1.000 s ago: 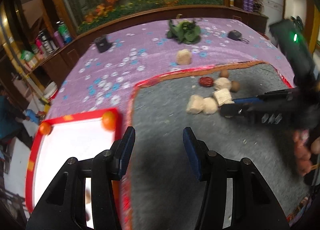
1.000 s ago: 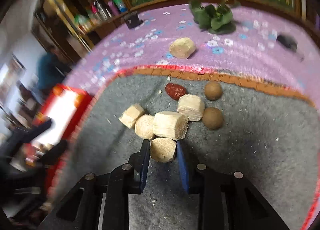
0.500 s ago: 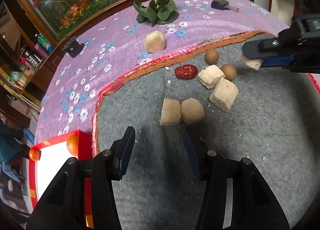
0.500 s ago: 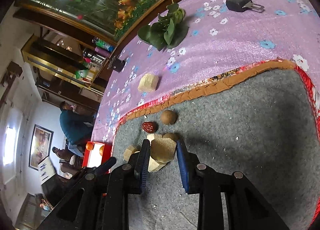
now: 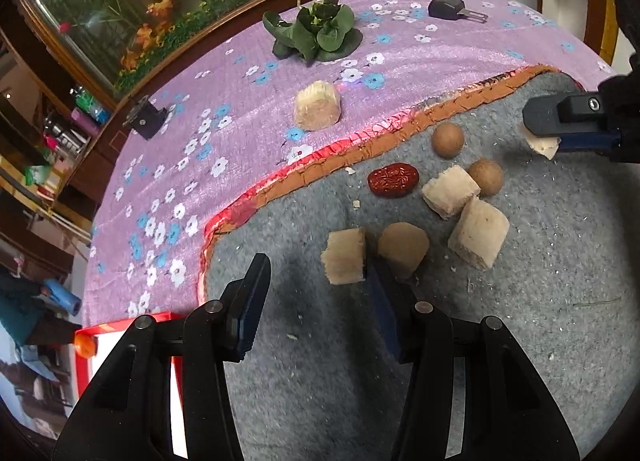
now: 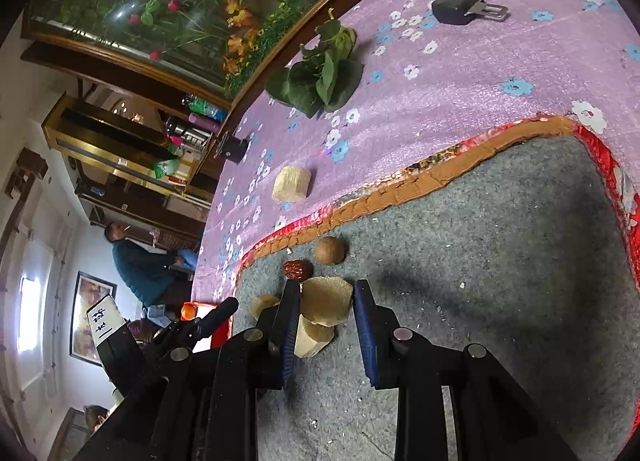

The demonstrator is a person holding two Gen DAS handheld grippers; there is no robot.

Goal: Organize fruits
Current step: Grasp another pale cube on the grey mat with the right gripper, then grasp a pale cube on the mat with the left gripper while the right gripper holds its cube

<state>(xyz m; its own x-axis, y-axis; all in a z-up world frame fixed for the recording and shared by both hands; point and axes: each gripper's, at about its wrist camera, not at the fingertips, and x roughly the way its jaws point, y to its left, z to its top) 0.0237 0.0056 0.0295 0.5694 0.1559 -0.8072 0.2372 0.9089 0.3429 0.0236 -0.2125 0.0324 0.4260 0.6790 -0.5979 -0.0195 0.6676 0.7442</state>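
While we look across the table (image 5: 248, 73) from the left, a red-rimmed tray (image 5: 132, 321) with a small orange fruit (image 5: 85, 344) at its edge sits at the corner, just off the grey mat (image 5: 500, 341). Our left gripper (image 5: 316, 301) hangs over the mat with its jaws apart and nothing between them; a pale cut chunk (image 5: 345, 257) and a rounder one (image 5: 403, 249) lie just beyond its right finger. Past them we see a red date (image 5: 393, 180), two more pale blocks (image 5: 478, 231) and two brown round fruits (image 5: 448, 139). On the purple flowered cloth, one pale block (image 5: 318, 105) lies alone, with a leafy green bunch (image 5: 316, 35) and a black buckle (image 5: 450, 7) farther back. At the right, our right gripper (image 6: 326, 303) is clamped on a tan chunk (image 6: 326, 301), lifted above the mat. We can read no clear label; a white tag (image 6: 102, 321) on the left gripper bears marks we cannot make out.
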